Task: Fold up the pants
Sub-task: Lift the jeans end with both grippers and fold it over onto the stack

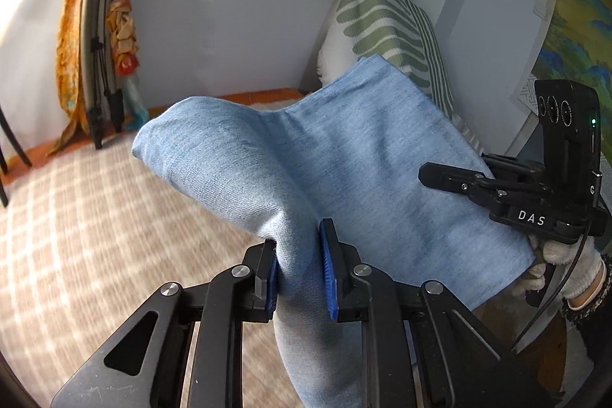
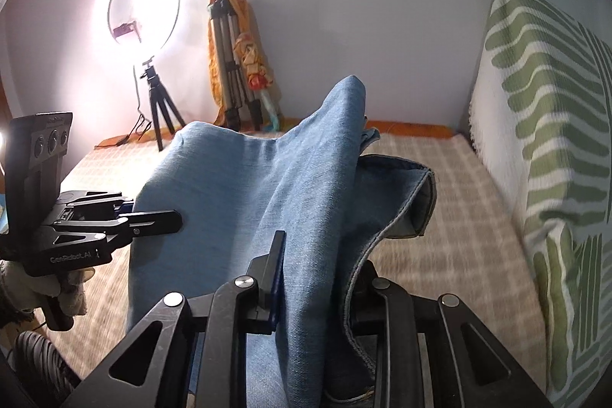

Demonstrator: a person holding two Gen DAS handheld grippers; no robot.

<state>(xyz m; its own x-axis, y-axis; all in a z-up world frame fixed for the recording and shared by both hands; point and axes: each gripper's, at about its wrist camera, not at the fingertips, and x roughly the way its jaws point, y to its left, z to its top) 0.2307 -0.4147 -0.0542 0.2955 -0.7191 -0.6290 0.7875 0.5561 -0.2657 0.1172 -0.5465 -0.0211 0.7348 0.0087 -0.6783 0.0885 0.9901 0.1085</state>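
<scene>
Both grippers, left (image 1: 298, 268) and right (image 2: 317, 278), are clamped on the blue jeans (image 1: 344, 155), lifted above the checkered bedspread (image 2: 459, 217); looks mid-fold, not laid down yet.

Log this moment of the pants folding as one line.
stage: lifting | left tool: shut on pants | right tool: shut on pants | pants: held up over checked bed cover, draped between tools

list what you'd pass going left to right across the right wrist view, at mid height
black left gripper in a gloved hand → lit ring light on a small black tripod → folded silver tripod draped in orange cloth → light blue denim pants → green-and-white leaf-print cushion
</scene>
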